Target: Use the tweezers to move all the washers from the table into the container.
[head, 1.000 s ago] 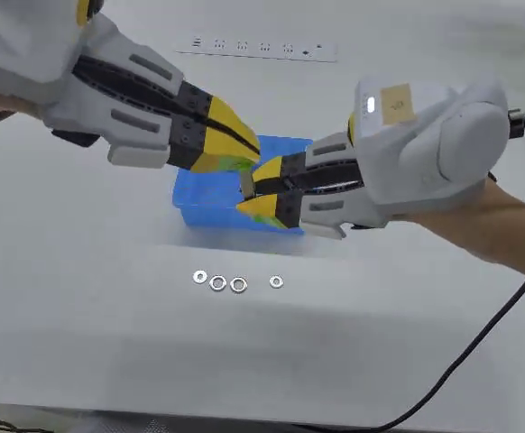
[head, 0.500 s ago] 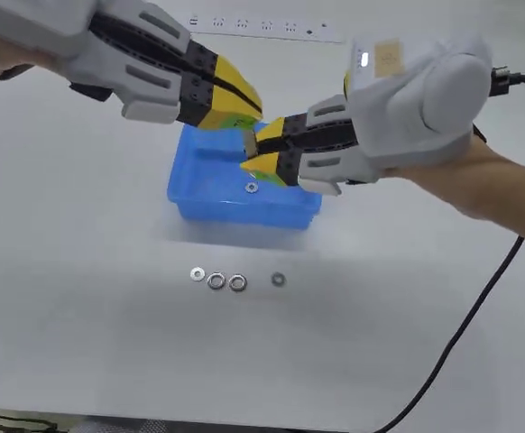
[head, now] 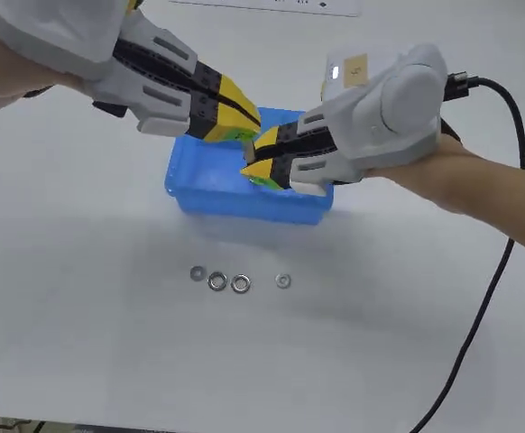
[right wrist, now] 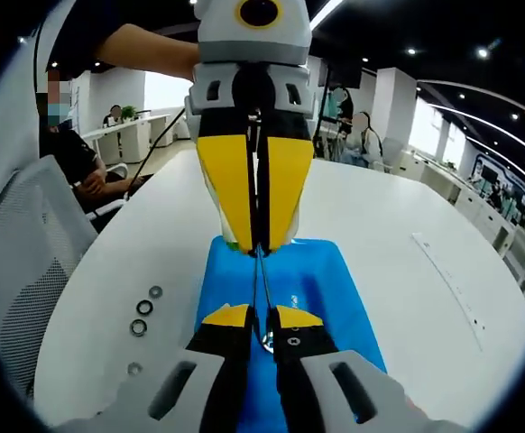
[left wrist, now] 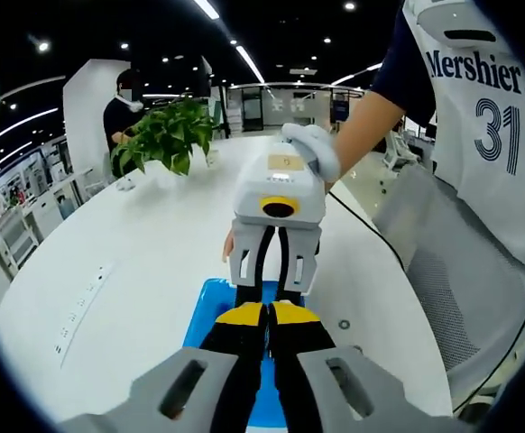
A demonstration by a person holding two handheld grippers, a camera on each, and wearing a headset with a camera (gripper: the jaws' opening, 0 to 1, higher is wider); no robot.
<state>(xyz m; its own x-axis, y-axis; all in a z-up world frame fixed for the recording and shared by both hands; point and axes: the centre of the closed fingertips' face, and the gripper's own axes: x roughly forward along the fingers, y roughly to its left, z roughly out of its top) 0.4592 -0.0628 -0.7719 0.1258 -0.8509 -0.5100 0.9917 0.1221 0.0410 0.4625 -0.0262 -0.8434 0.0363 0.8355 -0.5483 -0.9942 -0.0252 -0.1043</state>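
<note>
Closest in the head view, four washers point(head: 240, 284) lie in a short row on the white worktop point(head: 82, 343). Three sit close together and one sits a little apart to the right. None of them is touched.

Just behind the row stands the blue container point(head: 244, 203). Both claws hang over it and meet tip to tip above its middle.

The right claw point(head: 249, 165) comes in from the right, with a black cable point(head: 497, 271) trailing from its white body. In the right gripper view the thin tweezers point(right wrist: 261, 289) run between its two jaws, and the jaws squeeze them from both sides with a small gap left between them. The tweezers point down over the blue floor of the container.

The left claw point(head: 252, 132) comes in from the far left. Its yellow jaws are pressed together on the other end of the tweezers, so both claws hold the same tool.

Far behind, in the left gripper view, a green plant point(left wrist: 168, 135) stands on the long white worktop.
</note>
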